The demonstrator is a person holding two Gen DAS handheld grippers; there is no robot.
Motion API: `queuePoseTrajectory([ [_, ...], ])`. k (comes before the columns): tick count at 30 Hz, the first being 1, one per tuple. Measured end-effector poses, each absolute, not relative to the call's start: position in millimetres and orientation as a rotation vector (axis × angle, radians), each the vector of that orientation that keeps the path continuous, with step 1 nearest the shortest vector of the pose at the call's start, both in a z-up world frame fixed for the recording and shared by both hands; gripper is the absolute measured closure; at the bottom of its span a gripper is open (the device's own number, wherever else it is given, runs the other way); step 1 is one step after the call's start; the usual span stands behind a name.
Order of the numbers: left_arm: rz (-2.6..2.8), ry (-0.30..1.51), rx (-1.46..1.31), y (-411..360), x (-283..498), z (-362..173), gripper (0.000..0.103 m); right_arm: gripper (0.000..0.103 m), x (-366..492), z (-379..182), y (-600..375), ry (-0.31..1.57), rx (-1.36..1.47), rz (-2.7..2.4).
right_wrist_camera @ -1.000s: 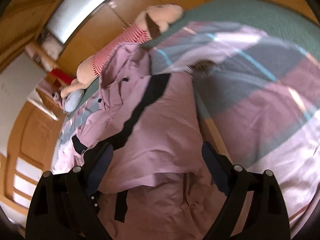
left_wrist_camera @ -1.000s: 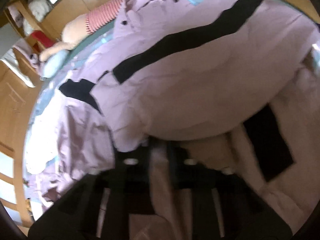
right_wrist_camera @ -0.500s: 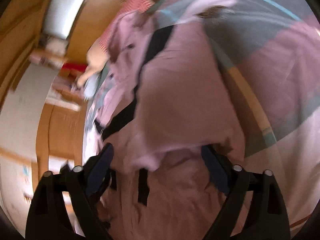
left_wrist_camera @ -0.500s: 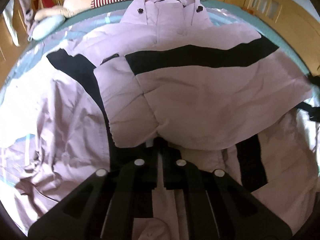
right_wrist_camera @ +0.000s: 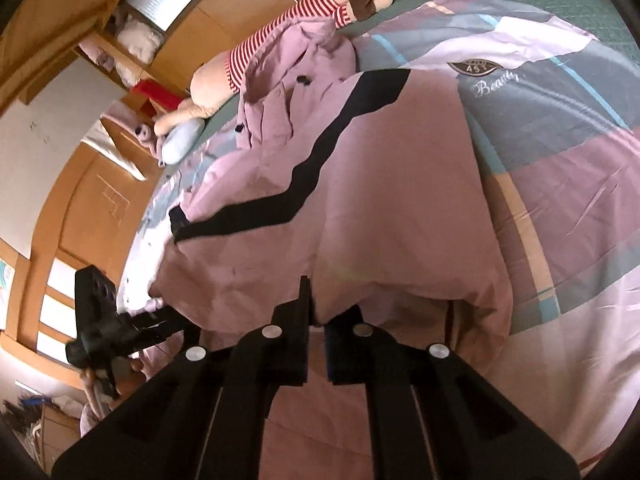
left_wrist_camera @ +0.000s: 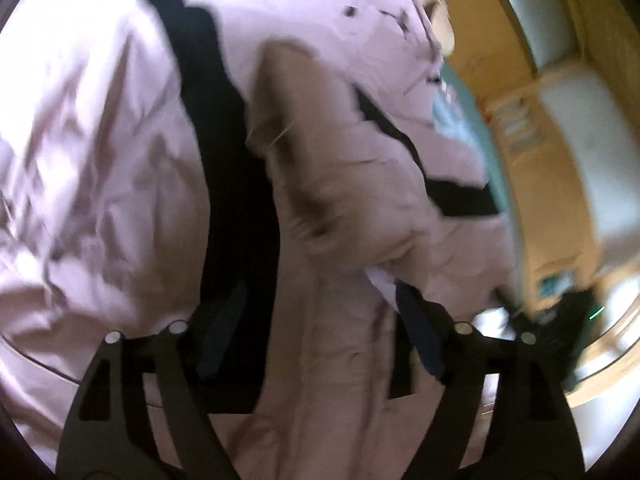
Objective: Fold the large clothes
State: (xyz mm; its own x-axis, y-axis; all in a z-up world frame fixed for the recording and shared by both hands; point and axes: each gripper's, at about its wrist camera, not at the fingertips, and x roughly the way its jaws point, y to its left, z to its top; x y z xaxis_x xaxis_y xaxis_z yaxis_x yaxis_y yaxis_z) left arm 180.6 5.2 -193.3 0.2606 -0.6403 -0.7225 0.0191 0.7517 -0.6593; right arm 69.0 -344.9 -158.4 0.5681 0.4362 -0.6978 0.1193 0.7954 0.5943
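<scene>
A large lilac jacket with black stripes lies spread on the bed, its hood toward the plush toy. My right gripper is shut on the jacket's folded lower edge, cloth pinched between the jaws. In the left wrist view the jacket fills the blurred frame. My left gripper is open and wide, with jacket cloth lying between and under its fingers. The left gripper also shows in the right wrist view at the bed's left edge.
A striped plush toy lies along the far side of the bed. A patterned bedsheet covers the bed to the right of the jacket. Wooden cabinets and shelves stand at the left.
My left gripper has let go of the jacket edge, opened wide and swung sideways. My right gripper has shut on the jacket's lower edge.
</scene>
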Motion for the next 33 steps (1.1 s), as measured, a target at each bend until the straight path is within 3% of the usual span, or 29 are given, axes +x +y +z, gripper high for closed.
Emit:
queuePoseTrajectory([
  [7,-0.567,1.2,-0.763,17.9,177.2,-185.8,0.025,0.097,66.3,-163.0,-347.1,0.975,0.639,0.195],
  [9,-0.6,1.183,-0.811,17.2,175.0,-183.6,0.015,0.097,67.0,-166.0,-345.3,0.989,0.632,0.195],
  [12,-0.639,1.164,-0.891,19.7,174.7,-184.5,0.014,0.097,68.8,-172.4,-342.4,1.02,0.628,0.193],
  [17,-0.59,1.159,-0.802,14.6,173.5,-183.4,0.014,0.096,68.8,-172.5,-339.0,1.037,0.608,0.2],
  [19,-0.58,1.17,-0.773,14.0,174.8,-185.9,0.014,0.091,68.9,-171.0,-338.6,1.044,0.602,0.207],
  [20,-0.575,1.18,-0.755,10.1,174.4,-186.6,0.014,0.084,69.3,-170.8,-338.8,1.051,0.601,0.209],
  [23,-0.592,1.223,-0.766,6.7,179.3,-193.8,0.011,0.041,67.7,-167.7,-342.5,1.042,0.619,0.204],
  [26,-0.572,1.243,-0.731,1.8,181.4,-201.8,0.011,0.039,65.9,-164.9,-348.0,1.022,0.647,0.212],
  [28,-0.515,1.227,-0.663,-2.2,182.4,-202.1,0.021,0.039,65.2,-166.9,-352.2,1.01,0.683,0.2],
  [29,-0.462,1.222,-0.594,-4.8,182.8,-201.4,0.049,0.04,64.7,-169.0,-354.1,1.0,0.702,0.184],
  [30,-0.429,1.224,-0.52,-9.6,185.4,-201.8,0.072,0.052,63.8,-169.5,-355.4,0.986,0.708,0.167],
  [33,-0.433,1.19,-0.518,-8.8,183.2,-202.4,0.082,0.08,64.8,-169.9,-352.9,0.977,0.684,0.163],
])
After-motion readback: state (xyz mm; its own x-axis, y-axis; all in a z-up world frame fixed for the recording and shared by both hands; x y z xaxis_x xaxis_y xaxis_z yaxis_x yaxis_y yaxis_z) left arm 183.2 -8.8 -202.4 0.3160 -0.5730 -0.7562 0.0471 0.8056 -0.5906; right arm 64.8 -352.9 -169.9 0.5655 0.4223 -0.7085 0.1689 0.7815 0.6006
